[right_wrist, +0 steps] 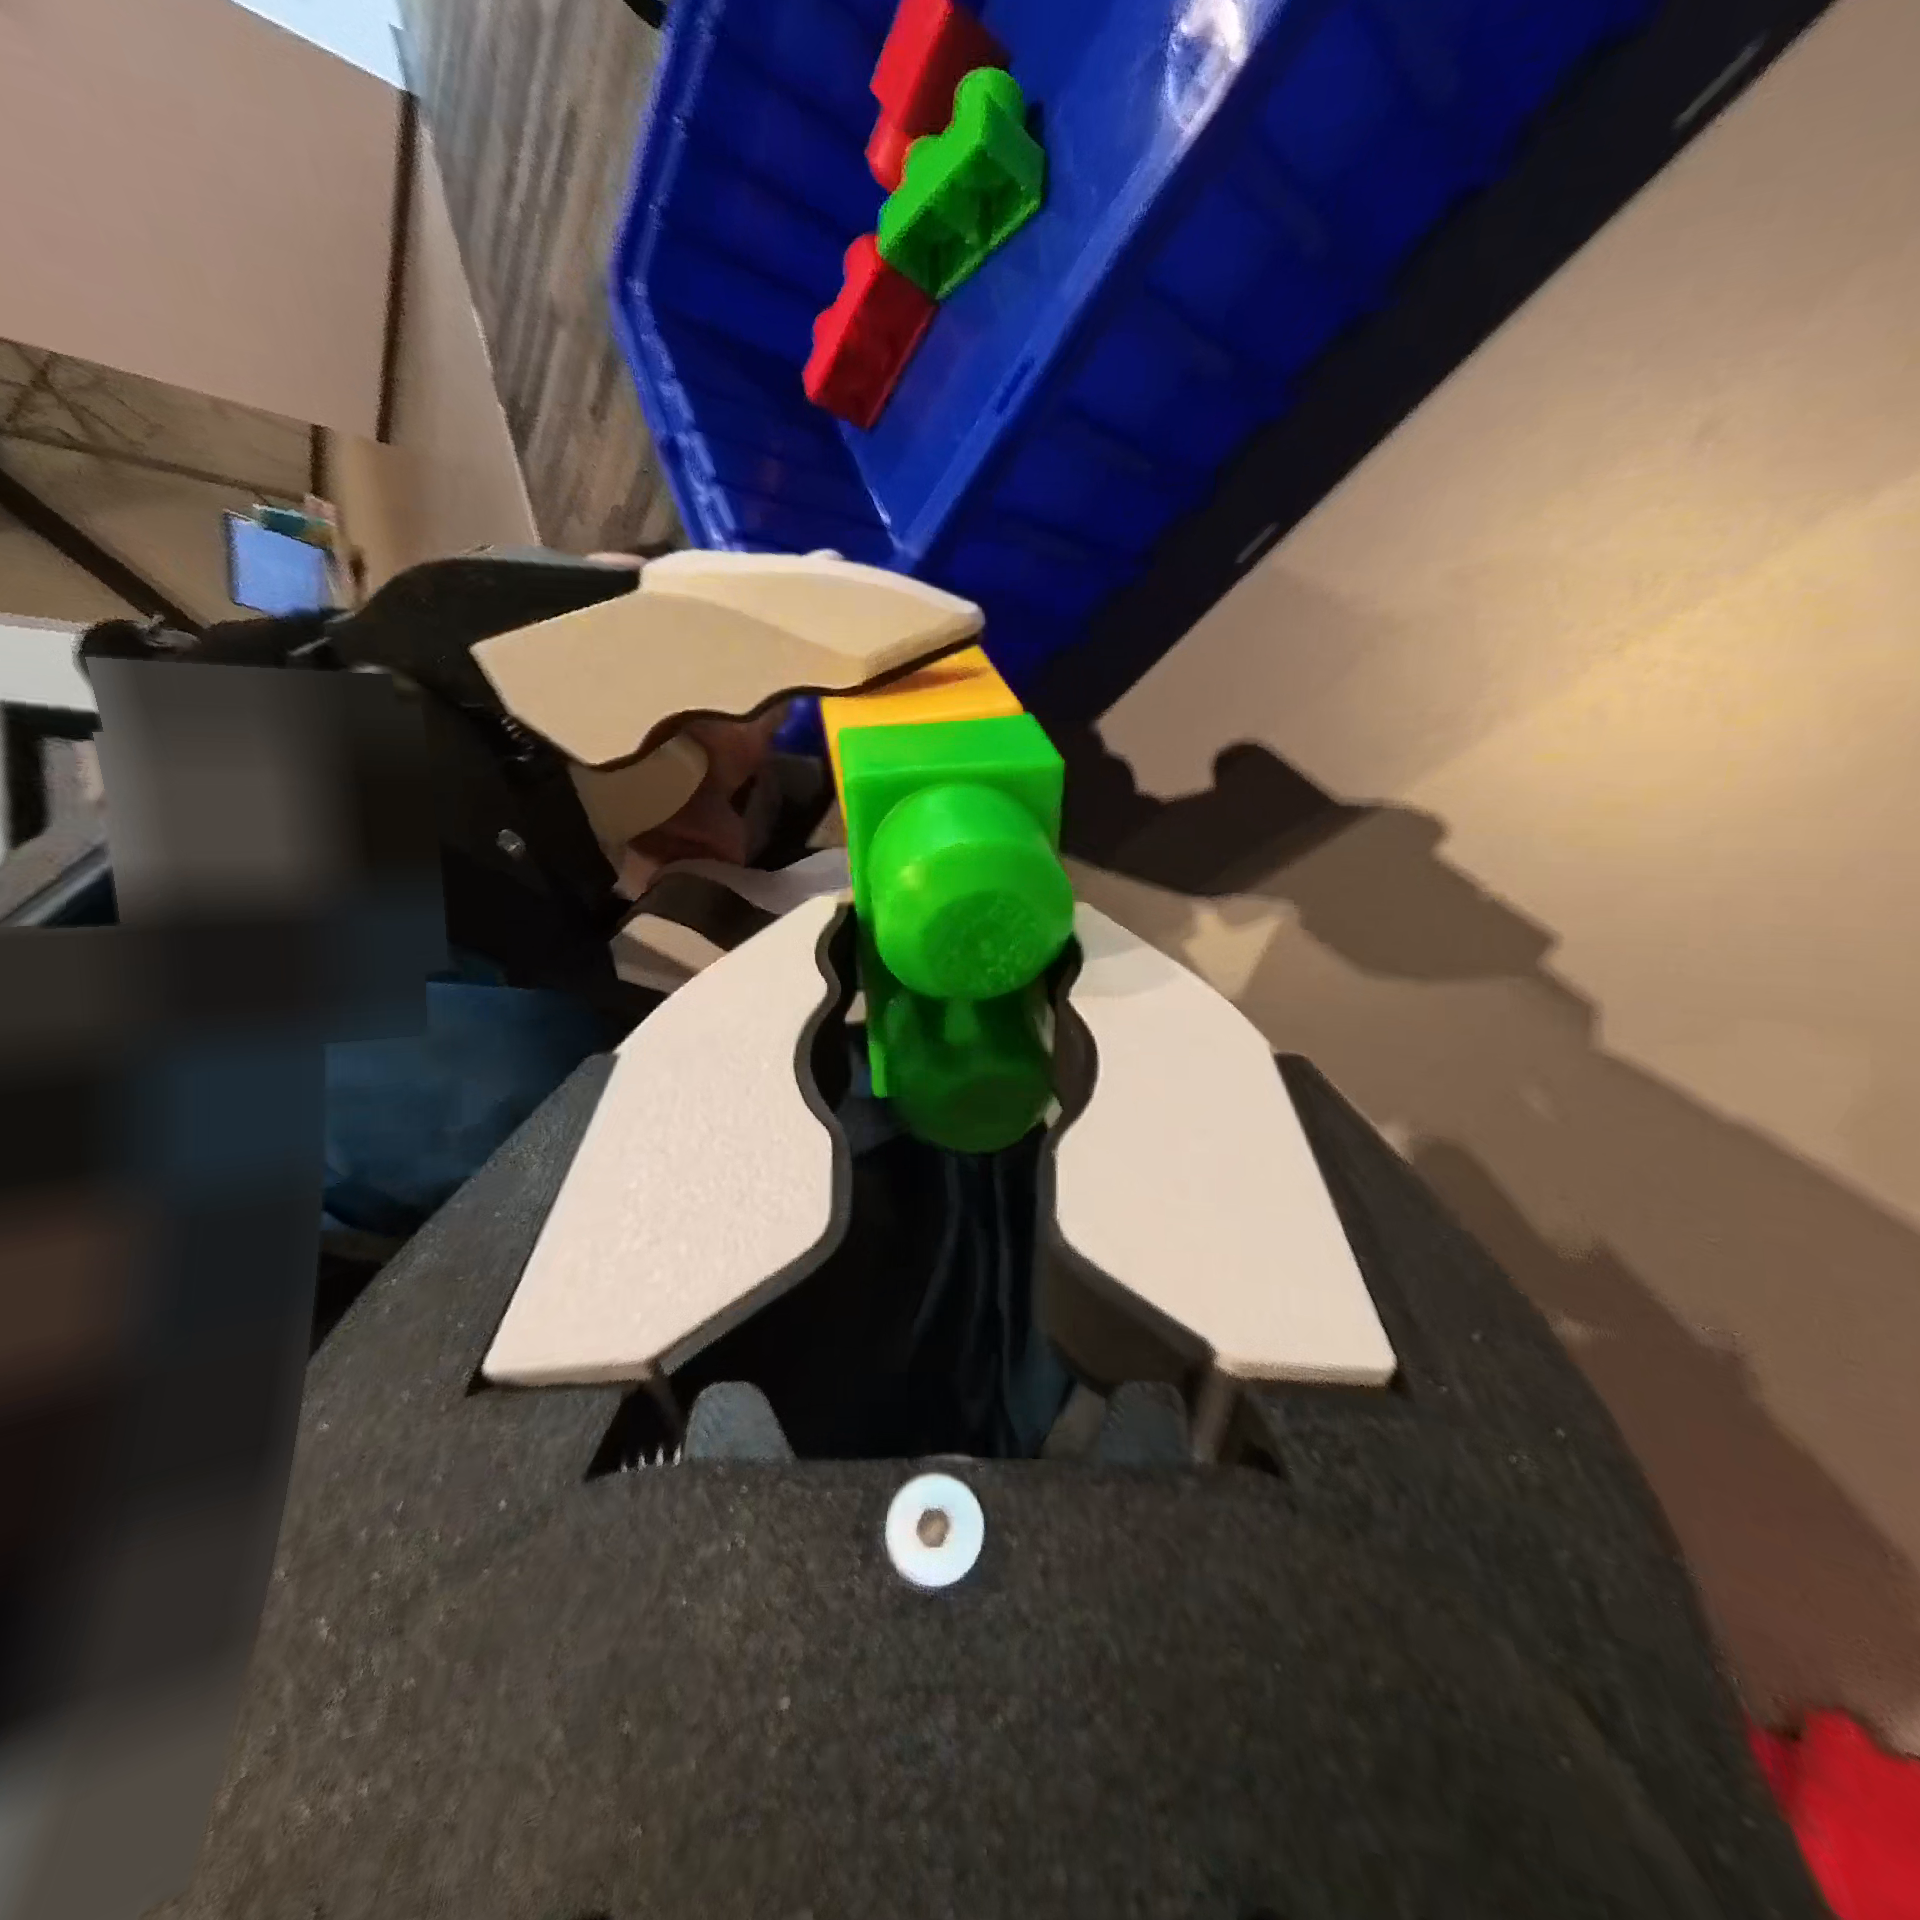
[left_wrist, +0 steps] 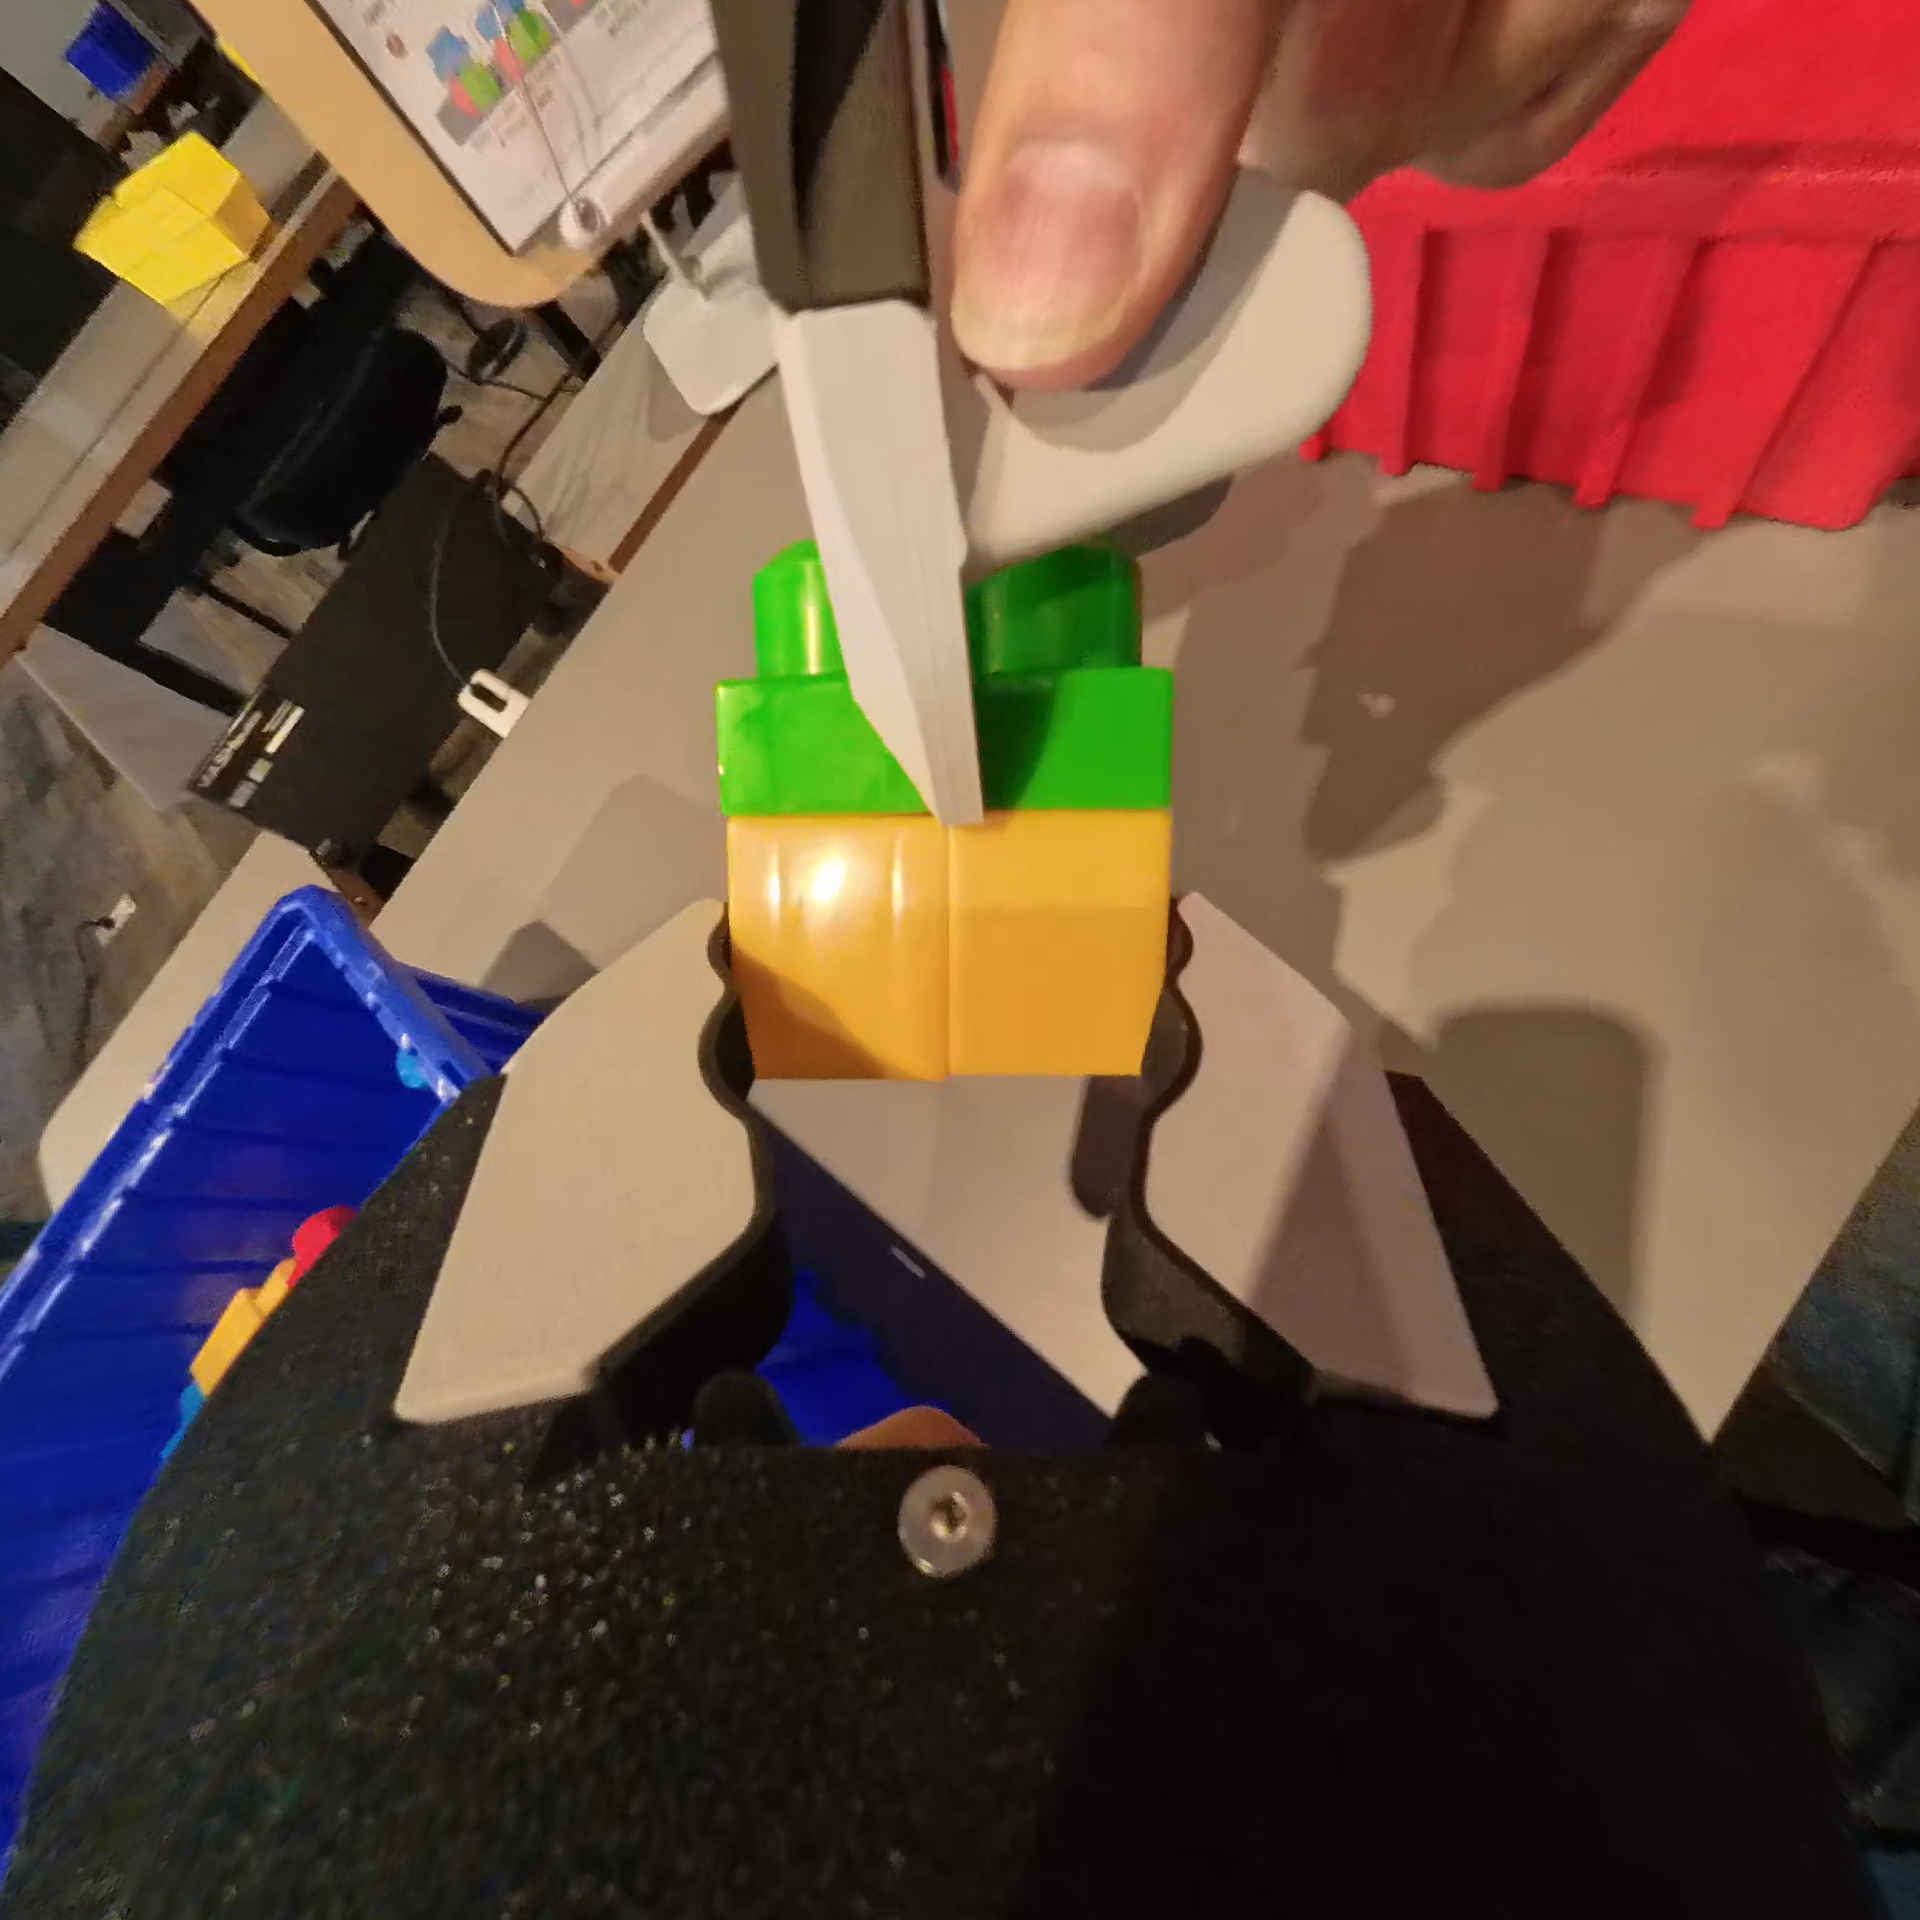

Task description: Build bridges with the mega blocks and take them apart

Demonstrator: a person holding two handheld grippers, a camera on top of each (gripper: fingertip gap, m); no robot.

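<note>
Clearly, two joined blocks are held off the table between both grippers.

Left gripper (left_wrist: 951,997): closed on the orange block (left_wrist: 951,945); its fingers are pressed against the block's left and right flat sides.

Orange block: smooth, glossy, hard plastic, judged light and stiff; the flat side walls are judged the best hold, since shiny faces may slip under a twist.

Green block (left_wrist: 1081,743): seated on the far side of the orange block, studs pointing away; a two-stud piece, also judged light and rigid, joined only by stud friction.

Right gripper (right_wrist: 956,997): closed on the green block (right_wrist: 951,831), clamped across its studs, as seen in the right wrist view; from the left wrist view one finger is seen reaching down to the seam.

Parting: a straight pull is judged enough; a grip on rounded studs is judged less secure than one on the body.

Table (left_wrist: 1558,831): grey, beneath the held pair.

Blue bin (right_wrist: 1143,364): at the left, holding a green block and red blocks.

Red bin (left_wrist: 1662,343): far right, on the table.
</note>
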